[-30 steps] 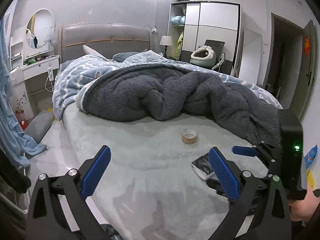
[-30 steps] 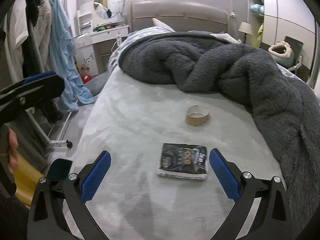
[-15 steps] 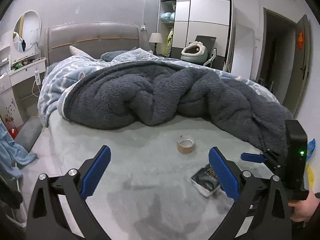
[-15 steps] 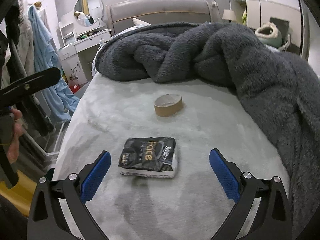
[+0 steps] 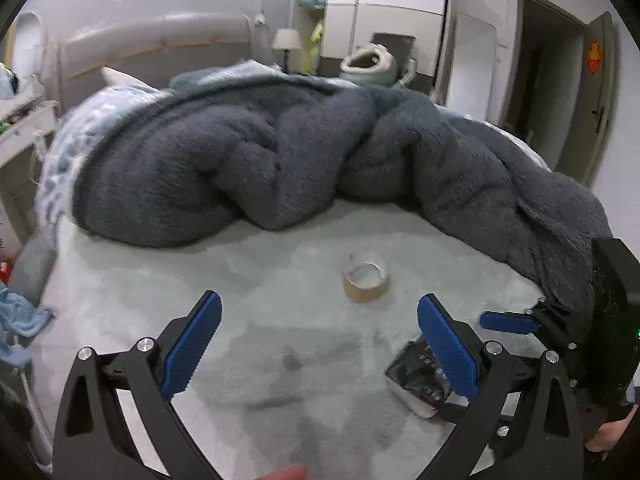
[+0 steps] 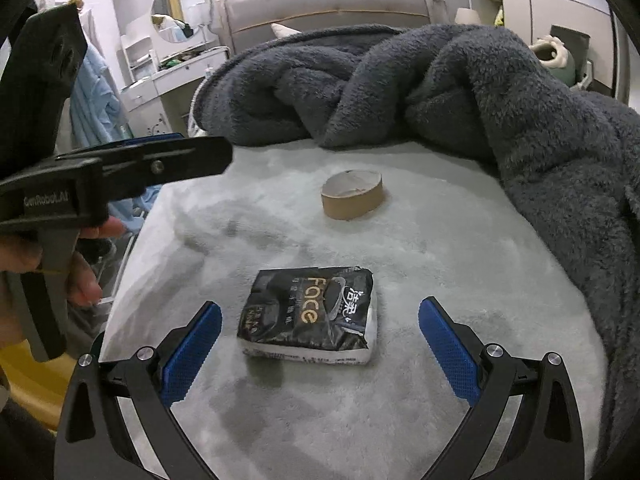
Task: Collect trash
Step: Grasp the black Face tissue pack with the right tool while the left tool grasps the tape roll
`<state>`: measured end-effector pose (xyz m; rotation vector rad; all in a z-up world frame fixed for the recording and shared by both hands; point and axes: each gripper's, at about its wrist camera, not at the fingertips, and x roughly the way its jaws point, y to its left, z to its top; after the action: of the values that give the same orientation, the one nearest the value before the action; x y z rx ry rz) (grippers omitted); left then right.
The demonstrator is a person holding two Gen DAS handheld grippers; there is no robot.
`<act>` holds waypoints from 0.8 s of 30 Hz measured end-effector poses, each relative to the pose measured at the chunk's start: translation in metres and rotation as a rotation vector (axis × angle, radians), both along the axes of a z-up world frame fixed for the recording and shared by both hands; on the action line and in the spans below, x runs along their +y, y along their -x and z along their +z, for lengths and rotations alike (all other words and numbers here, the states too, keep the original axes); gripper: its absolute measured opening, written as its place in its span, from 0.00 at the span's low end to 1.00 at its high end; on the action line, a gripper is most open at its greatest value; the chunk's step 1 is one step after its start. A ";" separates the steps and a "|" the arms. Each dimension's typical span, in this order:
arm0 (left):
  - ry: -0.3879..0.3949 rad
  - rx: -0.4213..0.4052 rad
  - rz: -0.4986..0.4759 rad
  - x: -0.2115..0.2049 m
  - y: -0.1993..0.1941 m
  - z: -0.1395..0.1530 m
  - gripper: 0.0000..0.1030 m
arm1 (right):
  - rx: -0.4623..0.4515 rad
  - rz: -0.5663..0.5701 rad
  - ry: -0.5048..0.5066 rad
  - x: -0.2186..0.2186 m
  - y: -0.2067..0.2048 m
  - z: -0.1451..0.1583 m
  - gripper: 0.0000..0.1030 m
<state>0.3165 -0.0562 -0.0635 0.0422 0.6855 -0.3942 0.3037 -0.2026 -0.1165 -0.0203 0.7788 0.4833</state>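
Tissue pack (image 6: 310,314), soft and light in slippery film, lies between the right gripper's (image 6: 320,354) wide-open jaws; pinch its short sides. Left gripper (image 5: 318,342) also gapes; cardboard tape core (image 6: 352,194) at twelve o'clock.

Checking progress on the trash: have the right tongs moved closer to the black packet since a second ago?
Yes. The right tongs moved forward toward the packet; its distance to the roll is unchanged.
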 end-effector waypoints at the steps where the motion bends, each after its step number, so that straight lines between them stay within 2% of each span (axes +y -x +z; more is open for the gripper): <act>1: 0.007 0.012 -0.010 -0.002 -0.004 -0.003 0.97 | 0.006 -0.007 -0.001 0.001 -0.002 -0.002 0.97; 6: 0.019 0.045 -0.066 -0.012 -0.021 -0.014 0.97 | 0.028 -0.005 0.001 0.011 -0.004 -0.006 0.96; 7: 0.024 0.047 -0.074 -0.013 -0.023 -0.015 0.96 | 0.036 -0.004 0.013 0.012 -0.004 -0.008 0.92; 8: 0.029 0.048 -0.083 -0.015 -0.026 -0.016 0.96 | 0.045 -0.002 0.016 0.014 -0.004 -0.010 0.83; 11: 0.025 0.053 -0.110 -0.021 -0.035 -0.020 0.95 | 0.080 0.002 0.018 0.012 -0.006 -0.017 0.71; 14: 0.041 0.075 -0.142 -0.028 -0.043 -0.027 0.92 | 0.084 0.002 0.014 0.011 -0.006 -0.014 0.70; 16: 0.028 0.087 -0.153 -0.033 -0.047 -0.031 0.81 | 0.084 0.008 0.012 0.012 -0.005 -0.013 0.69; 24: 0.038 0.119 -0.164 -0.045 -0.059 -0.038 0.76 | 0.081 0.022 0.007 0.002 -0.003 -0.005 0.69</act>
<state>0.3755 -0.1010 -0.1011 0.0393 0.7941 -0.5711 0.3065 -0.2005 -0.1216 -0.0159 0.8606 0.5042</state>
